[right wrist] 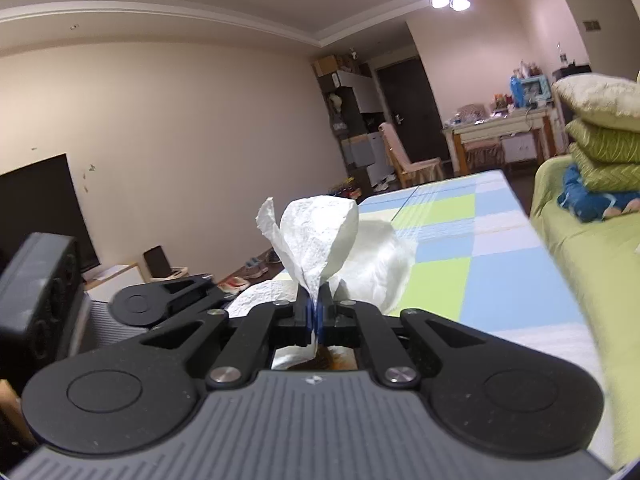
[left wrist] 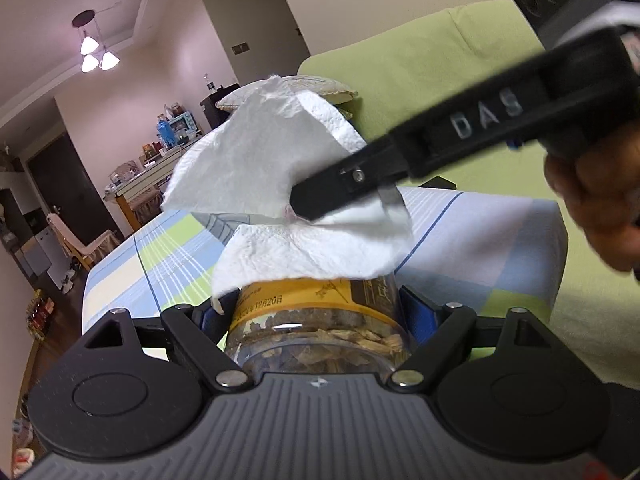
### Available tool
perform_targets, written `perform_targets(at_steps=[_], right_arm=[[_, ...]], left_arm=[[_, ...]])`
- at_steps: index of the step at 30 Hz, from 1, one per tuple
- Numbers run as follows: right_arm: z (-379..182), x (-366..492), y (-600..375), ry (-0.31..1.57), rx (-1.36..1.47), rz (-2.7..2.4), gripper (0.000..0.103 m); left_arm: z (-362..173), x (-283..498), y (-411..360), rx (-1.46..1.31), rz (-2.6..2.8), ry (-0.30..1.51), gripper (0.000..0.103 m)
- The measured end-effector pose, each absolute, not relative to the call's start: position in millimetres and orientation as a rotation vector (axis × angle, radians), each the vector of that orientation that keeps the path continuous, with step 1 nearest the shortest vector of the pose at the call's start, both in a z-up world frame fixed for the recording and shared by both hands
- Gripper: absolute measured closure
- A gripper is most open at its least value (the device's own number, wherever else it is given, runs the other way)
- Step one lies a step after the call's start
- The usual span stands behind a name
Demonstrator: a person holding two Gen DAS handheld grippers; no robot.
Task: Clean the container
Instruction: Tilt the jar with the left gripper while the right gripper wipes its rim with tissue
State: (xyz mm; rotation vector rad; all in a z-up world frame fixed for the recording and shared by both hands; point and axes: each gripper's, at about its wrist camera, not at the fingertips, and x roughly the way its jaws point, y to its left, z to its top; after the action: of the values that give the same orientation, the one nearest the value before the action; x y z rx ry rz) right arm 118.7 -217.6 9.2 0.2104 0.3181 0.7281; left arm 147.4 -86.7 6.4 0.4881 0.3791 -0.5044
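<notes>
Where lettered — "DAS" — right gripper [left wrist: 304, 204]

— Left gripper [left wrist: 316, 312]?
— Jaws clamped on both sides of a jar, gripper angled slightly downward.
— Right gripper [right wrist: 316, 312]?
— Jaws pinched together on a sheet of paper, reaching in from the upper right in the left wrist view. A bare hand [left wrist: 600, 208] grips its handle.

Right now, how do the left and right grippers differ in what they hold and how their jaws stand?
The left gripper is clamped wide around the clear jar; the right gripper is pinched nearly shut on the paper towel. The left sits under the towel, the right above the jar. Both are black with blue pads.
</notes>
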Motion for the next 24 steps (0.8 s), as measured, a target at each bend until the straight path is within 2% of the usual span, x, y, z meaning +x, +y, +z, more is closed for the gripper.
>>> perform_targets(at_steps=[10,14,20,24], right_arm=[[5,117,-224,0.329,0.169,0.685,0.101],[13,113,-226,0.276,-0.084,0.495,0.101],[14,85,-178,0.12,-0.679,0.317,0.102],[14,75,-160,0.132,-0.662,0.499,0.102]], left_arm=[[4,148,-82,0.48,-0.496,0.37,0.018],[0,150,-80,0.492,-0.481,0.38,0.018],[0,150,-77,0.469,-0.483,0.375,0.018],[0,150,-76,0.469,-0.483,0.373,0.018]])
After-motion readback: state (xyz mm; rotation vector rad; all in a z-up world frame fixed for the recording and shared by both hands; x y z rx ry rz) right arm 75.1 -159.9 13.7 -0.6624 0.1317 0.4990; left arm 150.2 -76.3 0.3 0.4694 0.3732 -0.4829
